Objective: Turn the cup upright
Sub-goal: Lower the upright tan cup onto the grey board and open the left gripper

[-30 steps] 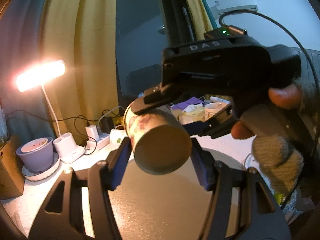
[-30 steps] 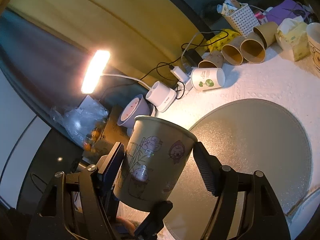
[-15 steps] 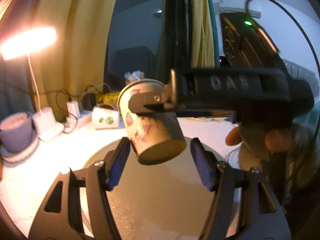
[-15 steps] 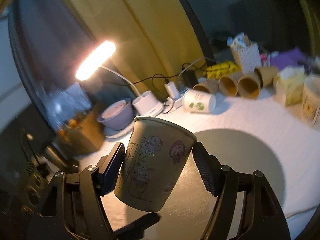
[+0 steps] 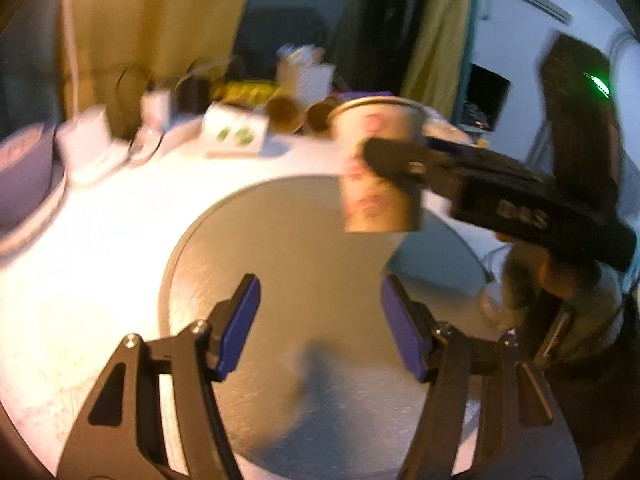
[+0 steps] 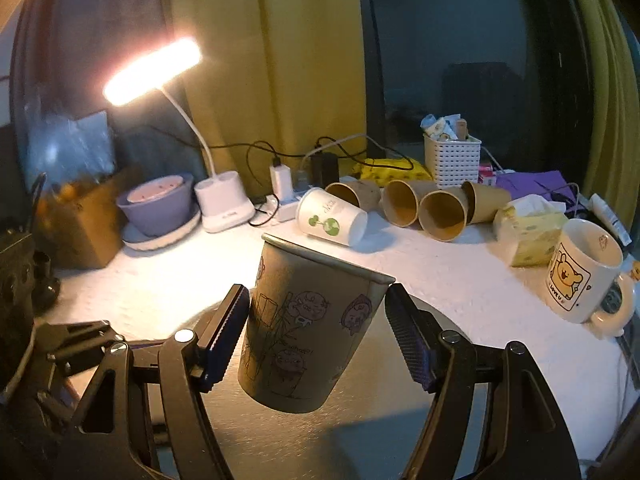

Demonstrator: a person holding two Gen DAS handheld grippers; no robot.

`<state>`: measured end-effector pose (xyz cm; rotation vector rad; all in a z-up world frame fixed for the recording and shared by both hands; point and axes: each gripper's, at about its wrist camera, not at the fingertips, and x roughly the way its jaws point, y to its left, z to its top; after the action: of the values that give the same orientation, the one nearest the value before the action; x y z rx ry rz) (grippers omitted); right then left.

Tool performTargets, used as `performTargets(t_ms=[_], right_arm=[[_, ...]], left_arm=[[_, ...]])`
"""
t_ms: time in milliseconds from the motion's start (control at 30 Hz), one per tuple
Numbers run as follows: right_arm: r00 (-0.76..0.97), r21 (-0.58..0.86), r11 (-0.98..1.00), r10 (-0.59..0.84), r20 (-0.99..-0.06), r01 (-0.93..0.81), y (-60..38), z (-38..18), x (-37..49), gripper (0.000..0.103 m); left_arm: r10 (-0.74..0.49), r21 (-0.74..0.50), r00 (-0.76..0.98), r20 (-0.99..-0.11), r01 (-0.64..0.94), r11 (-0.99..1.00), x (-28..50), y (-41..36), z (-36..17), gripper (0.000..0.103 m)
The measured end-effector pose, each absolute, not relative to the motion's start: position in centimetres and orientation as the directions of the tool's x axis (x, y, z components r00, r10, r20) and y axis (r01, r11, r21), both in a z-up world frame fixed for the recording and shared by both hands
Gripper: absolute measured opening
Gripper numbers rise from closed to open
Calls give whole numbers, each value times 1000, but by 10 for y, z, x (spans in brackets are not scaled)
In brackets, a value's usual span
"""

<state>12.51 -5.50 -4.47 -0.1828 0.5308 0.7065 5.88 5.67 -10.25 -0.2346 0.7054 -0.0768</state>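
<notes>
The right gripper point(image 6: 316, 340) pinches the paper cup point(image 6: 308, 328) mouth-up, slightly tilted, above the round mat point(image 5: 304, 272), while the left gripper point(image 5: 320, 328) hangs spread and empty; advisable to level the cup, lower its base flat, then release.

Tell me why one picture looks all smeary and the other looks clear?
Left wrist view: motion blur smears the cup and the clutter behind it. Right wrist view: sharp, the cup's drawings readable, though the lamp glares white and the fisheye bends the curtains.
</notes>
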Motion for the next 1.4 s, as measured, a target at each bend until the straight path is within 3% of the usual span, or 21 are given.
performTargets(t_ms=[233, 400, 567, 1000, 1400], right_arm=[[678, -160, 718, 526, -513, -678, -45, -61, 109, 74], [691, -229, 701, 495, -527, -676, -47, -77, 95, 74], [730, -284, 703, 483, -483, -652, -60, -75, 77, 74], [718, -263, 709, 473, -511, -654, -84, -90, 54, 74], [661, -129, 740, 490, -569, -660, -90, -80, 52, 74]], left_arm=[[-168, -374, 751, -639, -113, 921, 62, 97, -110, 64], [-173, -374, 749, -640, -107, 921, 63, 94, -109, 64], [-187, -371, 754, -630, -80, 925, 63, 88, -108, 64], [-188, -321, 784, -592, -15, 947, 57, 69, -97, 64], [-132, -224, 821, -556, 4, 975, 46, 53, -85, 67]])
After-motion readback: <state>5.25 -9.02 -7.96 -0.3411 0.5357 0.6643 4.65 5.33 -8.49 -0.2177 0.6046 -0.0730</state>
